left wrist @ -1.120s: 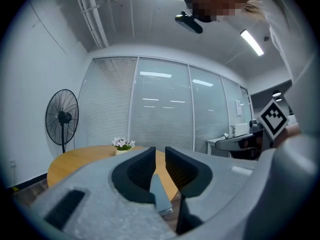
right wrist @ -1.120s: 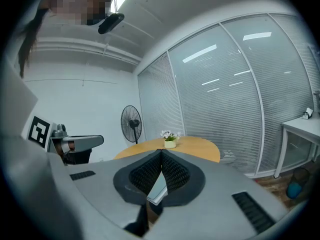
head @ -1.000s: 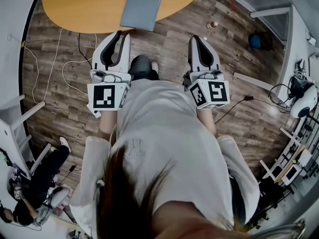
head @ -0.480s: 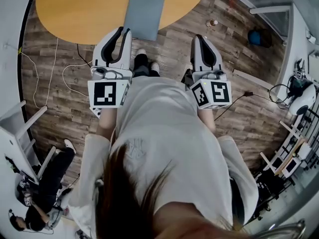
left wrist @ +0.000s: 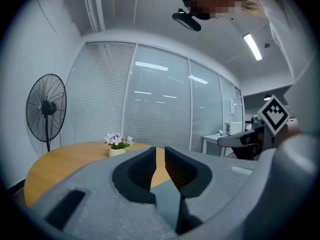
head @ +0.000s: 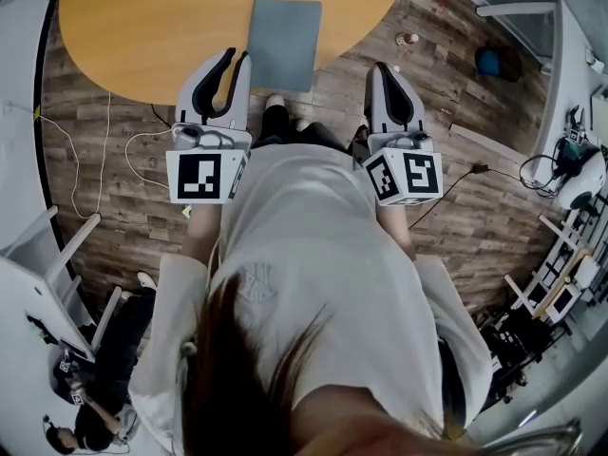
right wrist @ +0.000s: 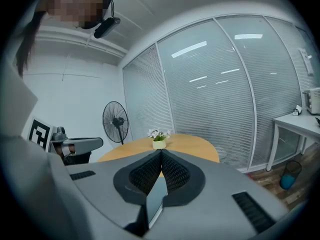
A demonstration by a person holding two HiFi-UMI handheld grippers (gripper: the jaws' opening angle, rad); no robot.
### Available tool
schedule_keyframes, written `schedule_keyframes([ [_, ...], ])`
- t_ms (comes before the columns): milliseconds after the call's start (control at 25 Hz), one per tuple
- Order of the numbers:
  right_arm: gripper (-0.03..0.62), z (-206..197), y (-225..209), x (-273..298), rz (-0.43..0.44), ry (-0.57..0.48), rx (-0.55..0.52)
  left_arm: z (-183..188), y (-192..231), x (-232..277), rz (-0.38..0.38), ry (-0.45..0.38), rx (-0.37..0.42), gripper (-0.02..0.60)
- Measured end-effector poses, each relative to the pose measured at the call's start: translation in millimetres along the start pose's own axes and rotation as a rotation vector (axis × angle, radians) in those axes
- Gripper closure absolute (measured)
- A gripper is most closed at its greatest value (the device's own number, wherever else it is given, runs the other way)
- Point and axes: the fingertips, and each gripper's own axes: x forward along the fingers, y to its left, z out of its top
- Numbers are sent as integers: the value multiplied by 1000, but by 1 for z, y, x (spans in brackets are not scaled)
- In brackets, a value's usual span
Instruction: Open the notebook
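A closed grey-blue notebook (head: 284, 44) lies at the near edge of the round wooden table (head: 152, 27). In the head view my left gripper (head: 237, 57) reaches over that edge just left of the notebook, apart from it. Its jaws stand a narrow gap apart with nothing between them, and the tabletop (left wrist: 65, 159) shows through the gap in the left gripper view (left wrist: 160, 151). My right gripper (head: 382, 66) hangs over the floor to the notebook's right. In the right gripper view (right wrist: 161, 151) its tips meet, holding nothing.
A small flower pot (left wrist: 118, 146) stands on the table's far side, and a standing fan (left wrist: 46, 109) is behind it by the glass wall. Cables (head: 114, 150) trail on the wood floor. A seated person (head: 104, 378) and white furniture (head: 47, 255) are at the left.
Both grippers have come forward to the table. The notebook and table edge now lie closer, with the left jaw tips over the edge. Neither gripper's jaws have visibly changed.
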Motion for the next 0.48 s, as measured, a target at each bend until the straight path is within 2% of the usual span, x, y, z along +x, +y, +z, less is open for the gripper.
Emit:
schedule_keyframes([
  [280,592,-1,-6,6,-23,5,4,-7,3,9,-20,16,1,512],
  [480,592,0,-11,14,-5,13,1,-6,3,14,-6,18,2,512],
])
